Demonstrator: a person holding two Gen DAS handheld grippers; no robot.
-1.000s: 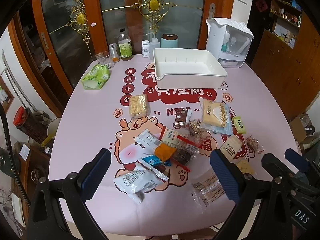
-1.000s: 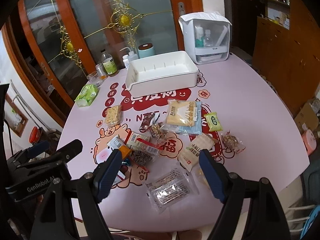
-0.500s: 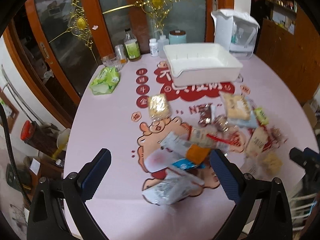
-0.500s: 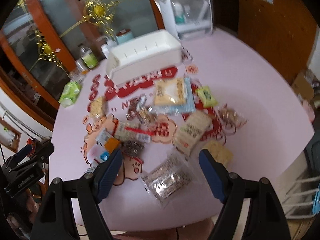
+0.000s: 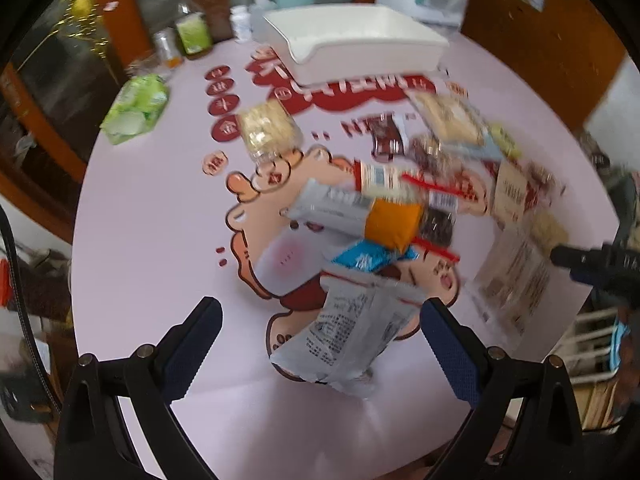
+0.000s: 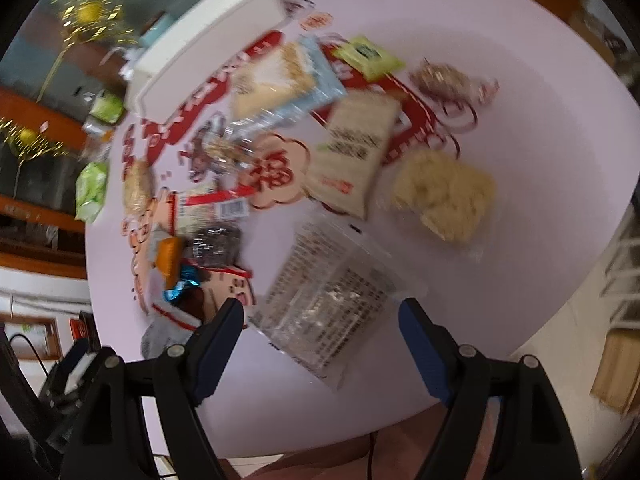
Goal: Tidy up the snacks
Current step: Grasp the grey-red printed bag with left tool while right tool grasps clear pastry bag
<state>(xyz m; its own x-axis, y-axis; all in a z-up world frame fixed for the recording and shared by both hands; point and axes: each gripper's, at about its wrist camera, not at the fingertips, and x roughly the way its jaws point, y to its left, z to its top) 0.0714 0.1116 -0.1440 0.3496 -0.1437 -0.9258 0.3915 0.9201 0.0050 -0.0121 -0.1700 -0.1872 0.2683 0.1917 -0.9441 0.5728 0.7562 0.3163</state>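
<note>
Snacks (image 5: 384,216) lie loose under both tongs, left (image 5: 320,330) and right (image 6: 322,330), spread wide, gripping nothing.

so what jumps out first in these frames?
The heap of snack packets strewn mid-table, over a red cartoon print on the pink cloth. Behind it sits an empty white bin. Both grippers are open: the left gripper over a grey packet, the right gripper over a clear packet.

Assorted sealed snack packets (image 5: 384,216), scattered flat mid-counter; empty white rectangular plastic bin (image 5: 360,46) upright at far edge.
</note>
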